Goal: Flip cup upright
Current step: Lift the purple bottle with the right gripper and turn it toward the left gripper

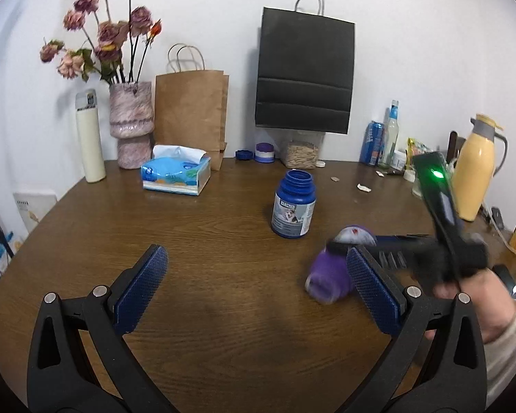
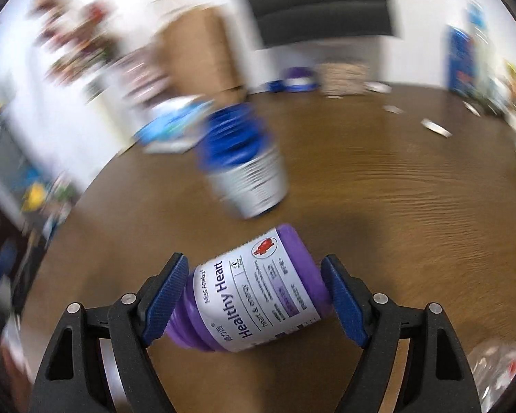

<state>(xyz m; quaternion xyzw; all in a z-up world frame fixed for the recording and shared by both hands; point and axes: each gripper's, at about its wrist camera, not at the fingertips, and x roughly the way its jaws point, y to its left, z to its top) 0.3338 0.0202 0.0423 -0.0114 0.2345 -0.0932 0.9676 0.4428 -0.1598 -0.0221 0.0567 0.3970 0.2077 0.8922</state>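
A purple bottle with a white "Healthy Heart" label lies tilted between the blue pads of my right gripper, which is shut on it end to end, above the wooden table. In the left wrist view the purple bottle shows blurred in the right gripper, just right of my left gripper. My left gripper is open and empty, low over the table. A blue bottle stands upright with its mouth open, just behind; it also shows in the right wrist view.
Along the back edge stand a white flask, a vase of dried roses, a brown paper bag, a tissue box, a black bag, small jars, a can, bottles and a yellow jug.
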